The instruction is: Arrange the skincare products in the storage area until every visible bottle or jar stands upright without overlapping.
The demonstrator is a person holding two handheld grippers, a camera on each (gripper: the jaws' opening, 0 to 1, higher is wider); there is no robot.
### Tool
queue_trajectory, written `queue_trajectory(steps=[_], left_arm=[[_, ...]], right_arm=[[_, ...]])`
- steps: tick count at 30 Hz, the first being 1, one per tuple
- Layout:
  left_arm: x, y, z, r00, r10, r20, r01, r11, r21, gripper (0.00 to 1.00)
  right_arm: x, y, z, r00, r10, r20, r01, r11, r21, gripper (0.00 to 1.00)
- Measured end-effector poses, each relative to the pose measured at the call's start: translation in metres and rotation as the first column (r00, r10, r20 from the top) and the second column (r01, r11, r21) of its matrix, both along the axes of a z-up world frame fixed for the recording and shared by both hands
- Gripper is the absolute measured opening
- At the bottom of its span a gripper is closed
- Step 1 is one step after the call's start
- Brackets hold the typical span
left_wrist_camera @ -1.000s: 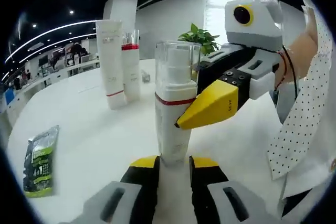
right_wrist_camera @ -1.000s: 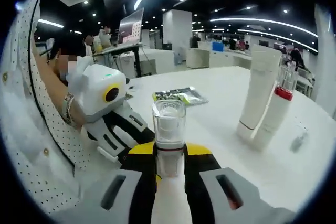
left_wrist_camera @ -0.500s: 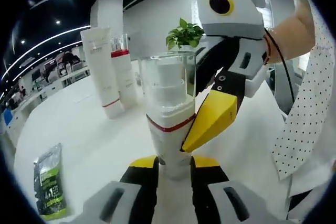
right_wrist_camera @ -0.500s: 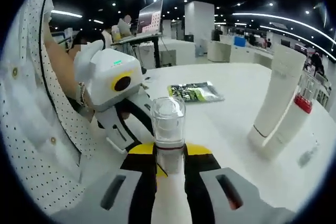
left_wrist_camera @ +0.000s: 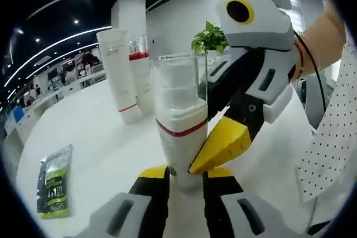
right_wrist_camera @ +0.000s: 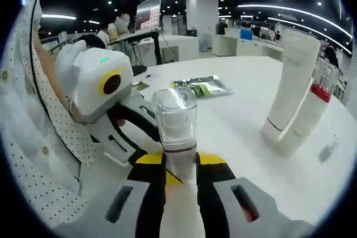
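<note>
A white pump bottle with a red band and clear plastic cap (left_wrist_camera: 179,121) stands upright on the round white tabletop (left_wrist_camera: 100,149), pinched near its base by the jaws of the left gripper (left_wrist_camera: 184,178) and across its body by the jaws of the right gripper (right_wrist_camera: 179,169), whose yellow tip shows in the left gripper view. Well behind it a tall white tube (left_wrist_camera: 121,76) and a slim white bottle with a red collar (left_wrist_camera: 142,73) stand just beside each other, and a green foil sachet (left_wrist_camera: 53,181) lies flat on the tabletop.
</note>
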State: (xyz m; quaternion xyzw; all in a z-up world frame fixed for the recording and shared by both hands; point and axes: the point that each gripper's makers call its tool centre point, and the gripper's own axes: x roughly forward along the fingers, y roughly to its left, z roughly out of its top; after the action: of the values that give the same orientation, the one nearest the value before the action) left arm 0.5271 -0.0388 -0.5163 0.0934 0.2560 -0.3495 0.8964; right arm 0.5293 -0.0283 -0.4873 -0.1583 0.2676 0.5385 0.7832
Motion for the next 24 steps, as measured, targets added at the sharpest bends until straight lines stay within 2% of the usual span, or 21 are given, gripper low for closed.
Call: queue_trajectory(steps=[1,2,3,5,9,13,15,16,21,24], left_arm=[[0.0011,-0.0001,0.0000,1.000,0.012,0.010,-0.012,1.000,0.003,0.22],[0.0024,-0.0008,0.0004,1.000,0.023,0.014,-0.023,1.000,0.000,0.22],[0.0022,-0.0011,0.0003,0.999,0.031,0.010,-0.031,1.000,-0.006,0.22],[0.0047,-0.0022,0.0005,0.999,0.049,0.017,-0.049,0.999,-0.016,0.22],[0.0060,-0.0029,-0.0004,0.998,0.061,0.021,-0.060,0.998,-0.016,0.22],[0.0076,-0.0034,-0.0017,0.997,0.070,0.031,-0.070,0.997,0.012,0.22],[0.0074,-0.0023,-0.0036,0.997,0.067,0.037,-0.069,0.997,0.041,0.22],[0.0068,-0.0020,-0.0042,0.997,0.065,0.038,-0.067,0.997,0.047,0.22],[0.0076,-0.0003,-0.0054,0.997,0.070,0.033,-0.071,0.997,0.041,0.22],[0.0074,0.0045,-0.0043,0.997,0.062,0.049,-0.066,0.994,0.082,0.23]], right_arm=[[0.0034,0.0024,0.0027,0.997,-0.078,-0.024,0.079,0.996,0.044,0.20],[0.0035,0.0009,0.0012,0.994,-0.101,-0.034,0.102,0.994,0.039,0.21],[0.0055,-0.0001,0.0010,0.986,-0.162,-0.044,0.164,0.985,0.054,0.21],[0.0075,-0.0041,0.0011,0.973,-0.230,-0.026,0.231,0.971,0.053,0.22],[0.0072,-0.0034,0.0021,0.962,-0.274,0.015,0.274,0.961,0.034,0.22],[0.0104,-0.0034,0.0023,0.927,-0.373,0.029,0.373,0.928,0.028,0.22],[0.0094,-0.0021,0.0021,0.924,-0.379,0.050,0.377,0.926,0.032,0.22],[0.0103,-0.0023,0.0030,0.924,-0.375,0.079,0.374,0.927,0.036,0.21],[0.0118,-0.0031,0.0023,0.924,-0.375,0.080,0.372,0.927,0.046,0.21],[0.0128,-0.0006,0.0016,0.923,-0.375,0.086,0.372,0.927,0.051,0.21]])
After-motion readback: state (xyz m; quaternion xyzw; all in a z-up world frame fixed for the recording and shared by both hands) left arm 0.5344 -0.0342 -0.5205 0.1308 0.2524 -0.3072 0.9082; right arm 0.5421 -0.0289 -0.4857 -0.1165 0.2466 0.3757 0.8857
